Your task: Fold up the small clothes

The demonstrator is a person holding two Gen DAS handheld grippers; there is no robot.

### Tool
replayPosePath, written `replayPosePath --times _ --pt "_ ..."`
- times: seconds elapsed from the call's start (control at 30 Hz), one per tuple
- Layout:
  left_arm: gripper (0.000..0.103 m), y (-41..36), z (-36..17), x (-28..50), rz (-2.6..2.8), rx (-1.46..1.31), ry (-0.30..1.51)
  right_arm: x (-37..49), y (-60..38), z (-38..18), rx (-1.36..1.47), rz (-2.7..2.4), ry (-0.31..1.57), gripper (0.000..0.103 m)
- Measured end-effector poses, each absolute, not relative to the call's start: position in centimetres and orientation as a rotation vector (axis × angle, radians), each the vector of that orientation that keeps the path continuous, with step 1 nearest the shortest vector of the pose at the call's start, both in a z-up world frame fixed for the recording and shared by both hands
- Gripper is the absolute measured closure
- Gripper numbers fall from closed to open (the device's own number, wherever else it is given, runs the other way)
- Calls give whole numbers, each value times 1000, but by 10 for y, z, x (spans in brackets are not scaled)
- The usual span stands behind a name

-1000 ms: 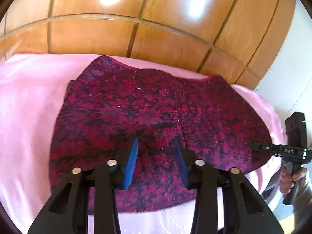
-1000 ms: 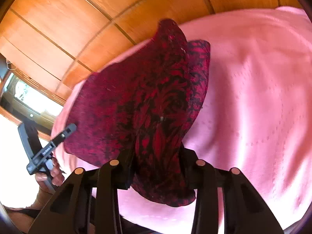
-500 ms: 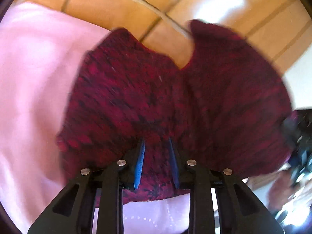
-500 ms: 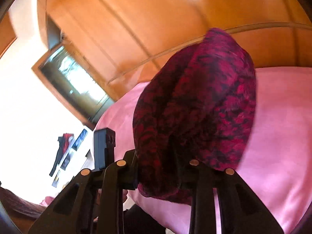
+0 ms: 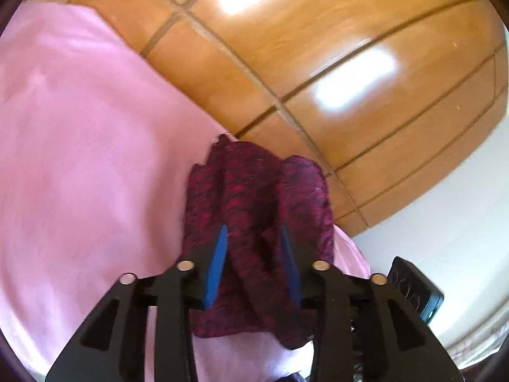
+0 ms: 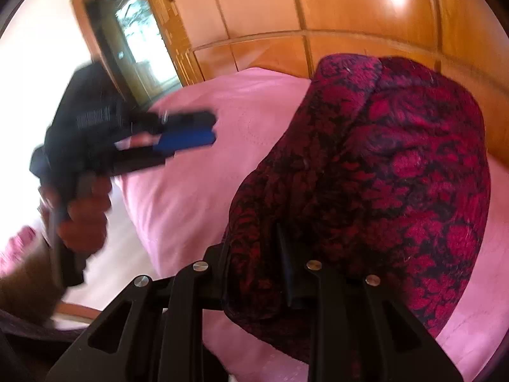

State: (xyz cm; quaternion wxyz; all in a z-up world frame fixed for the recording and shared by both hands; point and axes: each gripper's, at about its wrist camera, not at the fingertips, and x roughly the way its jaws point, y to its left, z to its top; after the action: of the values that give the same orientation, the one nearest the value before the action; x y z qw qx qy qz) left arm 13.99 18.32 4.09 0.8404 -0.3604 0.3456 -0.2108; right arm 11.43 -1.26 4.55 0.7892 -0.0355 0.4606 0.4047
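Observation:
A small dark red and black patterned garment [image 5: 257, 197] is lifted off the pink bedspread [image 5: 79, 159] and hangs bunched between the fingers. My left gripper [image 5: 254, 232] has its blue pads [image 5: 218, 254] about the cloth with a gap between them; the right wrist view shows it [image 6: 210, 130] off the garment, jaws close together. My right gripper [image 6: 254, 242] is shut on the garment [image 6: 397, 165], which drapes over its fingers and hides the tips.
A glossy wooden panelled wardrobe [image 5: 318, 47] stands behind the bed. A doorway with a window [image 6: 136, 35] is at the far left in the right wrist view. The right gripper's body [image 5: 413, 289] shows at the lower right beside a white wall.
The garment went from lying spread flat on the bedspread to being lifted and bunched. Both grippers rose and swung. The left gripper narrowed and now sits apart from the cloth in the right wrist view.

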Motion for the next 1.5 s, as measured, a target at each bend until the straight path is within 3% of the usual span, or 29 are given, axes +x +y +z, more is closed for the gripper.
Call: replayPosePath --times 0.13,0.3,0.33,0.4,0.53,0.57,0.7,0.83,0.97,1.13,1.23,1.5 --pt "53 153 52 174 -551 -707 788 105 -12 45 -106 839 945 80" --pt "53 113 45 216 -652 -625 898 91 -14 45 -148 828 903 78" --pt "71 106 44 222 -634 -587 916 89 -8 44 -153 822 894 77" --pt "84 97 44 229 -610 -531 929 87 -10 48 -141 831 877 66" --pt "88 95 54 232 -568 -487 920 84 -31 65 -30 960 884 40" --pt "88 96 57 232 -564 -478 915 84 -46 74 37 1006 890 39" --pt "88 106 69 235 -539 -452 900 93 -105 93 165 985 856 38" --pt "88 124 76 233 -487 -435 890 104 -133 66 106 813 898 43" --pt "88 138 65 227 -400 -401 916 112 -108 31 54 772 939 46" --pt "87 135 24 211 -281 -367 948 101 -76 2 -119 718 924 43" --pt "86 136 26 206 -254 -387 915 101 -79 11 -131 750 950 38" --pt "85 127 38 196 -218 -310 870 164 -102 68 116 706 916 36"
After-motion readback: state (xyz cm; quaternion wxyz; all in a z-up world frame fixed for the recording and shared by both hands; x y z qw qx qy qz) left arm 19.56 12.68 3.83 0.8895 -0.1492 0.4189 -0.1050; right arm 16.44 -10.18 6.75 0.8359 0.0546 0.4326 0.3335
